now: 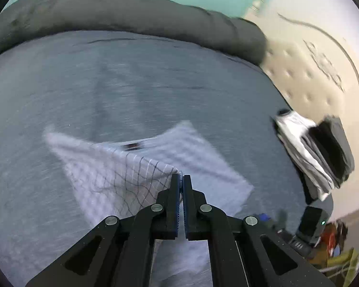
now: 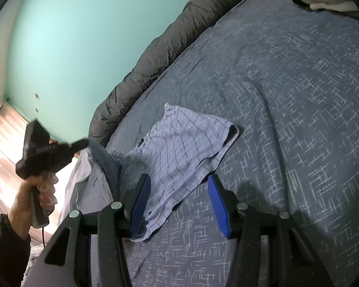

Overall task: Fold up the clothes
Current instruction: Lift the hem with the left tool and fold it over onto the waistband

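A pale lilac checked cloth garment (image 2: 186,148) lies partly folded on the blue-grey patterned bed cover (image 2: 287,100). The left hand-held gripper (image 1: 181,179) is pressed together, pinching a corner of that garment and lifting it. The right hand-held gripper (image 2: 177,191) stands spread over the garment's near edge, pads not pressing it. A stack of folded grey and white clothes (image 1: 316,153) sits at the cover's edge, well apart from the garment.

Two wrist views over one bed

The left wrist view is aimed steeply down, close above the checked cloth (image 1: 136,167) and grey bedcover (image 1: 131,83). The right wrist view is held lower and flatter, near the same cloth (image 2: 186,148). The rolled dark duvet (image 1: 131,12) and teal wall (image 2: 71,47) are shared.
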